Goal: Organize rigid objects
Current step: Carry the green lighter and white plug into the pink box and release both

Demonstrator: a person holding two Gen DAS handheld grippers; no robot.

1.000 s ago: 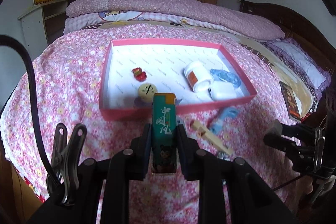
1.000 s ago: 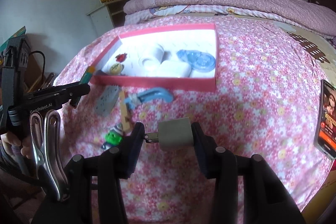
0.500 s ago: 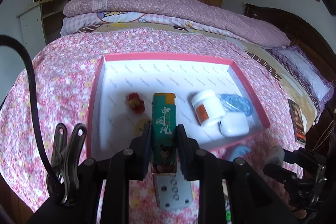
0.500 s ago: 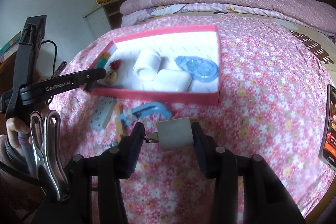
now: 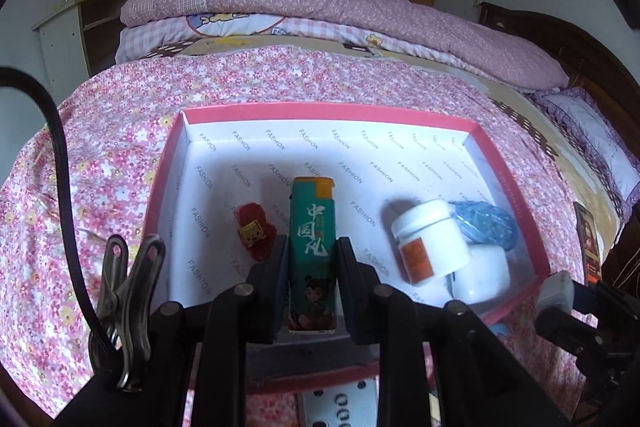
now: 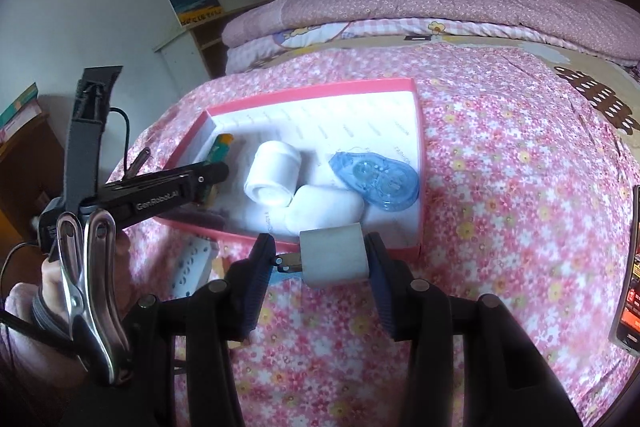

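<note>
Clamped in the left gripper [image 5: 312, 259], the green lighter [image 5: 312, 247] hangs over the pink box [image 5: 320, 115], long axis toward its far wall; the right gripper [image 6: 320, 259] pinches a white charger plug [image 6: 334, 255] just outside the box's near wall.

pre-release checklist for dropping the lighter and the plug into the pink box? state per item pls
1. Left gripper clamped on the green lighter: ok, pads press both its sides.
2. Lighter over the pink box interior: ok, it hangs above the white floor.
3. Drop spot under the lighter free: cannot tell, the red trinket lies just left and the gripper hides what is directly below.
4. Right gripper clamped on the white plug: ok.
5. Plug past the box's near wall: not ok, it sits at or short of the near rim.
6. White jar, white case, blue tape dispenser clear of the plug: cannot tell.
</note>
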